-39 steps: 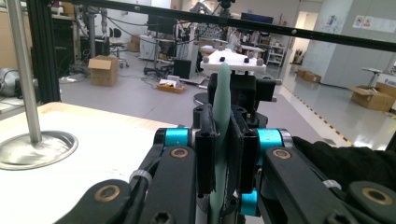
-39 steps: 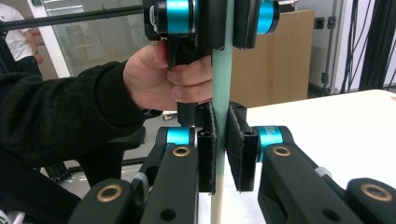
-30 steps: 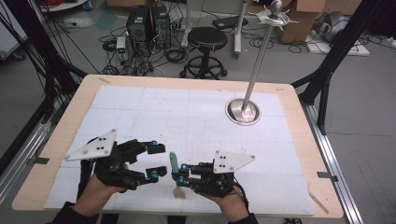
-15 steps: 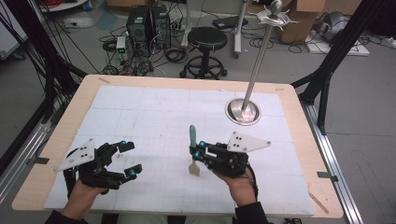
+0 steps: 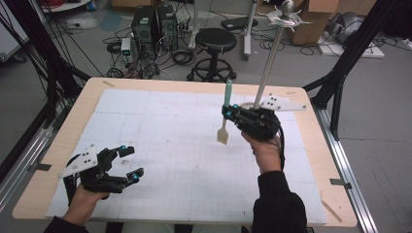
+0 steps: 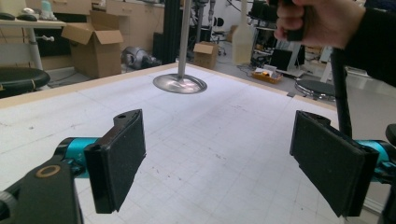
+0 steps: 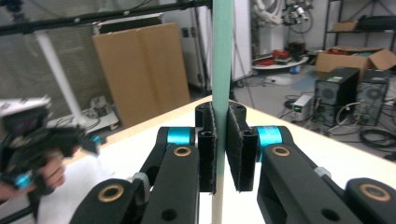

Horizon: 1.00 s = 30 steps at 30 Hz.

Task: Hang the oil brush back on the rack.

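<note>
Evidently handed over, the spatula [image 5: 225,112] stood upright above the tabletop [image 5: 160,121], clamped by the right hand-held gripper [image 5: 232,114] near the hanging stand [image 5: 270,53]; the left hand-held gripper [image 5: 127,162], just opened, rested empty.

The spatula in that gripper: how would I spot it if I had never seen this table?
Start at the white gridded mat covering the wooden table, then find the tall metal stand near its far right corner. Just left of it, the right gripper holds the spatula upright above the mat. Nothing else has its pale green handle and cream blade pointing down.
</note>
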Available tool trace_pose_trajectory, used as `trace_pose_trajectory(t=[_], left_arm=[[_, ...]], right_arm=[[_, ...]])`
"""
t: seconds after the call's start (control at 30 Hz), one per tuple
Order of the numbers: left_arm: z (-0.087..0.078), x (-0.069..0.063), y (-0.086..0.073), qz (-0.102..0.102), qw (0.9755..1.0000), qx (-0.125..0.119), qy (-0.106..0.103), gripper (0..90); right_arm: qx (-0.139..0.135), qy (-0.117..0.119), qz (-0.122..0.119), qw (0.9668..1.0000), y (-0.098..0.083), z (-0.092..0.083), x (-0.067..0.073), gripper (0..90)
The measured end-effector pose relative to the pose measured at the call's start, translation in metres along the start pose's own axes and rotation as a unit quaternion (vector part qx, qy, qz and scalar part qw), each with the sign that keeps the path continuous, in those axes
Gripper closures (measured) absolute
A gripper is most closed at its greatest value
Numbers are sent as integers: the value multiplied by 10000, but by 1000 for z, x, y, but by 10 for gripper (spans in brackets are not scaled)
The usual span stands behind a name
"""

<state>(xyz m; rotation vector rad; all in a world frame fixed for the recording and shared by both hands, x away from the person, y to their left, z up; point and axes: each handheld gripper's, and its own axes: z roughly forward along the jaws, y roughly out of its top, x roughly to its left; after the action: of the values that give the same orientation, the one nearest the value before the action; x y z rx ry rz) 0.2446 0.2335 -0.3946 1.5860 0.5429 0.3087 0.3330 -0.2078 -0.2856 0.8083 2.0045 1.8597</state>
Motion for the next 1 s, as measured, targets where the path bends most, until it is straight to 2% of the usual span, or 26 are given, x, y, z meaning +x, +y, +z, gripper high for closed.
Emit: trace_pose_trajectory(t=[0.17, 0.33, 0.47, 0.67, 1.0], left_arm=[[-5, 4, -1, -46, 9999, -93, 64, 186], [-8, 7, -1, -78, 9997, -141, 157, 186], [-9, 9, -2, -68, 9997, -119, 187, 187], [-8, 7, -3, -61, 9999, -65, 138, 191], [-7, 8, -3, -67, 9999, -47, 125, 191]], right_arm=[[101, -327, -48, 9994, 31, 3, -20, 831], [-90, -534, 29, 9985, 57, 3, -40, 831], [-80, -744, 70, 9972, 70, 4, -54, 830], [-198, -880, 170, 9958, 83, 4, -69, 830], [-200, -1089, 287, 9934, 88, 2, -86, 830]])
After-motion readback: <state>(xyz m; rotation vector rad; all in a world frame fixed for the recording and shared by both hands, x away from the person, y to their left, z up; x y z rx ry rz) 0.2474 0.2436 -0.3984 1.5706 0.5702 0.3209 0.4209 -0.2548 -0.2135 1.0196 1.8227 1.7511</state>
